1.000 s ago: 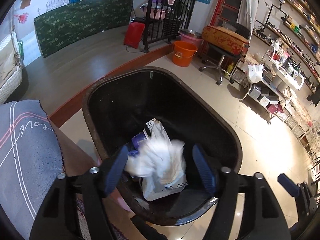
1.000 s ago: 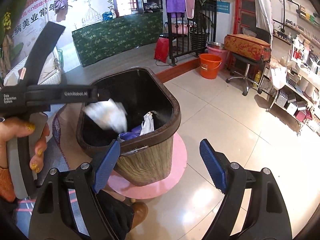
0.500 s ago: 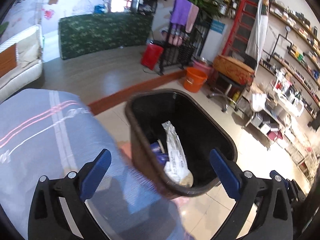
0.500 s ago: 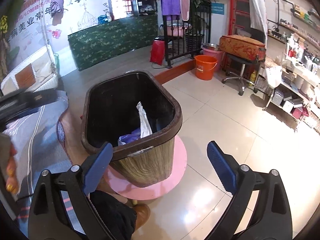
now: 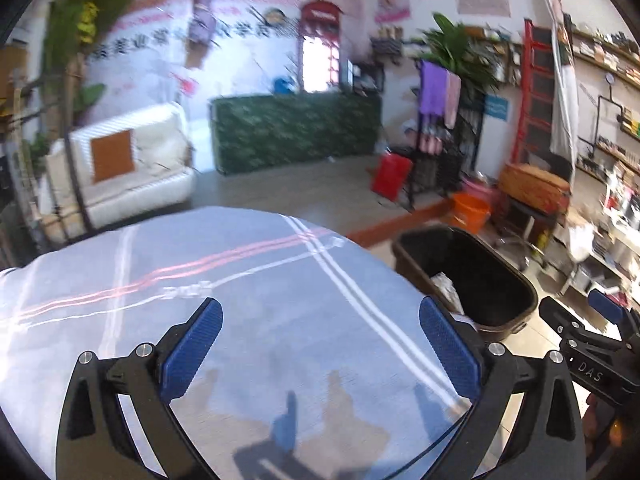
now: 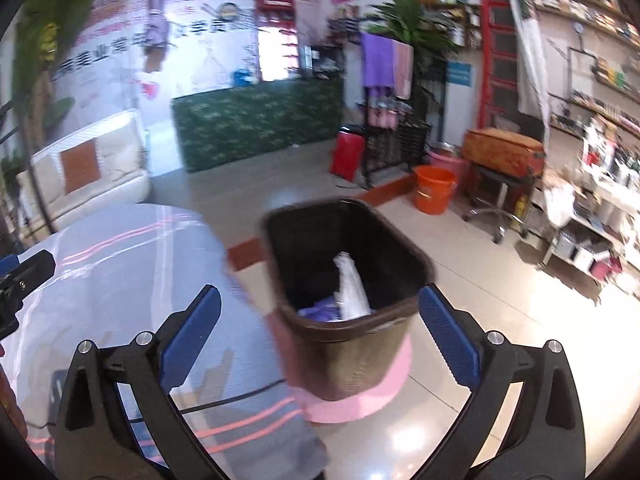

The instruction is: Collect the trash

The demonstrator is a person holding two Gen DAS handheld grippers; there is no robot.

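A dark brown trash bin (image 6: 404, 258) with a wood-grain side stands on a pink round mat (image 6: 372, 396). It holds a white wrapper (image 6: 352, 288) and purple trash (image 6: 320, 312). The bin also shows in the left wrist view (image 5: 528, 300) at the right. My left gripper (image 5: 320, 344) is open and empty above a grey-blue striped cloth (image 5: 248, 288). My right gripper (image 6: 320, 332) is open and empty, just in front of the bin. The right gripper's tip shows in the left wrist view (image 5: 604, 306).
An orange bucket (image 6: 434, 194) and a stool with an orange case (image 6: 502, 152) stand behind the bin. Shelves (image 6: 592, 216) line the right side. A white sofa (image 5: 132, 168) and a green counter (image 5: 296, 132) stand at the back. Tiled floor (image 6: 500, 300) lies right of the bin.
The white paper wad dropped from my left gripper into the bin. My left gripper swung left, off the bin and over the striped cloth. My right gripper shifted slightly left.
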